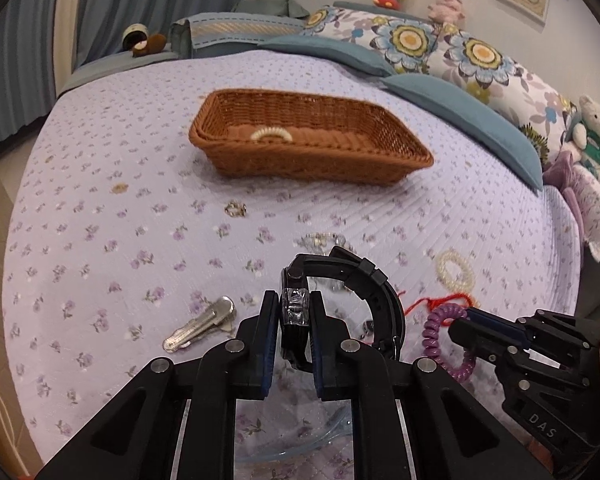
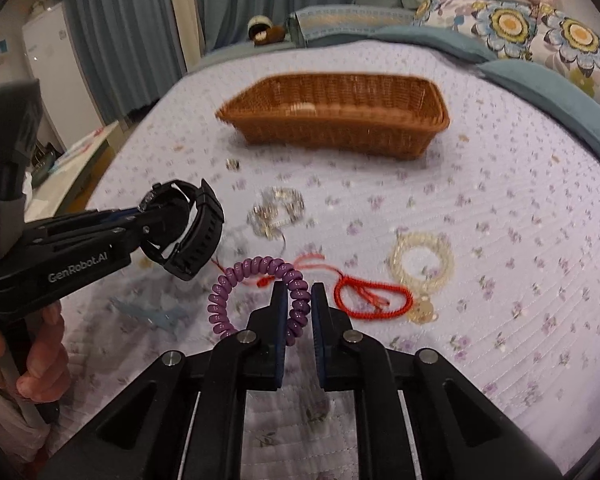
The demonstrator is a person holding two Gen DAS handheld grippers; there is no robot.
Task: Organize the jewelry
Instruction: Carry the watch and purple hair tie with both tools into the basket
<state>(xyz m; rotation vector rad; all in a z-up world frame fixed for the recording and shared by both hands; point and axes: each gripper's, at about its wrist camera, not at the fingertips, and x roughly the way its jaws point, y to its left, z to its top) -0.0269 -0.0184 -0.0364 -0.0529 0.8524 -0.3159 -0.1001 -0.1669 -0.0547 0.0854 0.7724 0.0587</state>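
Bed [image 1: 100, 168] with lilac floral quilt carries everything. Wicker basket [image 1: 300, 136] well beyond both sets of jaws, a pale beaded bracelet [image 1: 271, 133] inside it. Left gripper [image 1: 296, 312] jaws clenched on black watch [image 1: 364, 276], lifted off the quilt. Right gripper [image 2: 300, 300] jaws clenched on purple coil hair tie [image 2: 256, 272], its loop hanging left of the jaws. Pearl bracelet [image 2: 422, 260] and red cord bracelet [image 2: 372, 296] lie right of the right jaws; clear bead bracelet [image 2: 276, 212] ahead of them. Silver hair clip [image 1: 200, 326] left of the left jaws, small ring [image 1: 235, 209] further ahead.
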